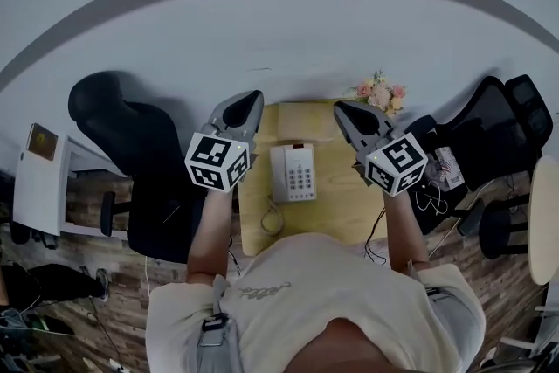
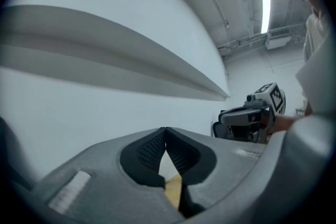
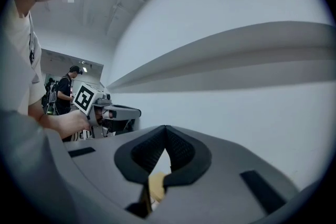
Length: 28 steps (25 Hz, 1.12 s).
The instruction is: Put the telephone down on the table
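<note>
The left tongs point(image 2: 166, 131) are closed pad to pad with nothing between them, and the right tongs point(image 3: 166, 128) are closed and empty as well; both point level at the pale grey wall, and neither gripper view shows the task's thing. In the head view the light grey push-button desk telephone point(image 1: 293, 172) sits flat on the small light wooden tabletop point(image 1: 349, 205), below and between the two tongs, nearer the person than either tip. Its long axis runs away from the person toward the wall, roughly parallel to both tongs, with the handset along its left side and the coiled cord point(image 1: 272, 218) looping off its near left corner. The left tongs appear closer to it than the right ones, on the handset side, though both seem to be well above it. As it already rests on the tabletop, the putting-down looks complete, or not yet started; any reach would go downward and inward.
</note>
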Each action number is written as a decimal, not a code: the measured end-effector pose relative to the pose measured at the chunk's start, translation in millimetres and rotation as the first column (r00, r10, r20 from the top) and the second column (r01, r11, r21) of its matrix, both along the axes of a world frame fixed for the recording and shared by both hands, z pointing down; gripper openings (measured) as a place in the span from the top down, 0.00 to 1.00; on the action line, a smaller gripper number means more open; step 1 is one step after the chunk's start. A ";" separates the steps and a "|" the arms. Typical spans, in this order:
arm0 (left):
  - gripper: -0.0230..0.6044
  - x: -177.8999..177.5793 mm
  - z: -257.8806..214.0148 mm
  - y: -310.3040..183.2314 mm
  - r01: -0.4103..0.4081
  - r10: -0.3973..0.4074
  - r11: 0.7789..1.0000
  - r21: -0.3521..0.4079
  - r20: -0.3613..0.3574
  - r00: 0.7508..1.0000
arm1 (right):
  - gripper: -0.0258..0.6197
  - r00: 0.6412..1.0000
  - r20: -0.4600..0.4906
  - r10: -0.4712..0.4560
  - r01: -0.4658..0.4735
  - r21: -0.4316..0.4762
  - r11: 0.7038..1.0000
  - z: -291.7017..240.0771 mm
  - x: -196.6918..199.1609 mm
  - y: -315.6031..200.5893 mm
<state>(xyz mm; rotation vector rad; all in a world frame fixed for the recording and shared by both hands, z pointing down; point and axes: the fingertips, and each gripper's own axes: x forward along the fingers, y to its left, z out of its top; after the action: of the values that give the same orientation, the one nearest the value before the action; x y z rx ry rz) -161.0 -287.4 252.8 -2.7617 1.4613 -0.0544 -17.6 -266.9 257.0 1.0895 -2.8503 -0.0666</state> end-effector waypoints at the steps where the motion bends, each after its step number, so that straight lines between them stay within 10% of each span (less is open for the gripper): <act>1: 0.93 0.3 -2.9 0.5 0.007 -0.007 1.000 0.013 0.020 1.000 | 0.96 1.000 0.002 0.001 -0.001 0.009 1.000 -4.4 -1.2 0.9; 13: 0.93 -23.4 -29.2 10.7 0.163 -0.180 0.976 0.142 0.112 0.977 | 0.96 0.996 0.016 0.085 -0.086 0.065 0.994 -29.1 0.0 -7.9; 28: 0.93 -10.5 -12.2 25.0 0.110 -0.113 0.992 0.069 0.033 0.993 | 0.96 0.998 0.020 0.053 -0.053 0.005 0.999 -8.5 -7.8 18.8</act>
<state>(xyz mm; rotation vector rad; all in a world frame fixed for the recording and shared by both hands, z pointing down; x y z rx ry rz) -171.6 -262.3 240.5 -2.6110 1.5766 -0.0571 -25.4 -248.1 248.4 1.1725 -2.8385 -0.0602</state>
